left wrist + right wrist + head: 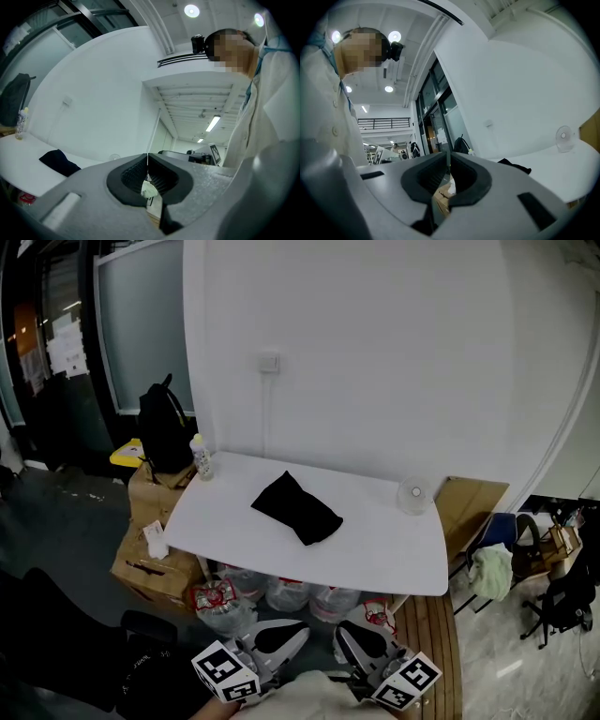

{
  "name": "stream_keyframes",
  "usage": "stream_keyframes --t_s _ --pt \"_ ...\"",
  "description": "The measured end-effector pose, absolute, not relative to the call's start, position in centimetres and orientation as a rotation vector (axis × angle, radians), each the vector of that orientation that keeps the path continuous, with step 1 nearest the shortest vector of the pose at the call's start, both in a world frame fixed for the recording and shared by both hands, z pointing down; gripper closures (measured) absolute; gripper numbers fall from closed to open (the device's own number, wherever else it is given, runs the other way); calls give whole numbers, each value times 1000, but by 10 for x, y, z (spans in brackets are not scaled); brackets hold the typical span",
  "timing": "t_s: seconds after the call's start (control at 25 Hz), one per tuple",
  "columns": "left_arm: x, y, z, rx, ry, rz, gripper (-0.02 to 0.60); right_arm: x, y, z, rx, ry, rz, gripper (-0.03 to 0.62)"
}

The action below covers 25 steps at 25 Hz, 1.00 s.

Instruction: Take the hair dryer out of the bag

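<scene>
A black cloth bag [296, 506] lies closed in the middle of the white table [394, 554]; no hair dryer shows. Both grippers are held low, well short of the table's near edge and close to the person's body. My left gripper [300, 633] is shut with nothing between its pads. My right gripper [343, 630] is likewise shut and empty. The bag [58, 162] appears far off to the left in the left gripper view, beyond the closed left gripper [148, 161]. In the right gripper view the bag [514, 166] lies to the right of the closed right gripper [448, 161].
A plastic bottle [201, 457] stands at the table's far left corner, a small round white fan [414, 493] at its far right. A black backpack [165, 432] and cardboard boxes [155, 554] sit left of the table. Large water bottles [281, 594] lie underneath.
</scene>
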State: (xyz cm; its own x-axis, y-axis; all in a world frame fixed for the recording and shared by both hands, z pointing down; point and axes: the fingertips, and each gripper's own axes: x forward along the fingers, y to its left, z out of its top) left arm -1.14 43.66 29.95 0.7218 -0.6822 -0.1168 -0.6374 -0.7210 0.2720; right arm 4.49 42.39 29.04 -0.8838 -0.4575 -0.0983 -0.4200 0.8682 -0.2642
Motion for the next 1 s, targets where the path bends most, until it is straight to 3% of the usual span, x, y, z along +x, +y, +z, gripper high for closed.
stream_keyframes --t_s 0.44,1.0 --pt "-18 398 316 2642 -1058 -315 569 40 376 307 -696 2901 -448 572" --pt "3 255 322 2603 -1061 -312 570 48 224 318 -644 2943 -550 549"
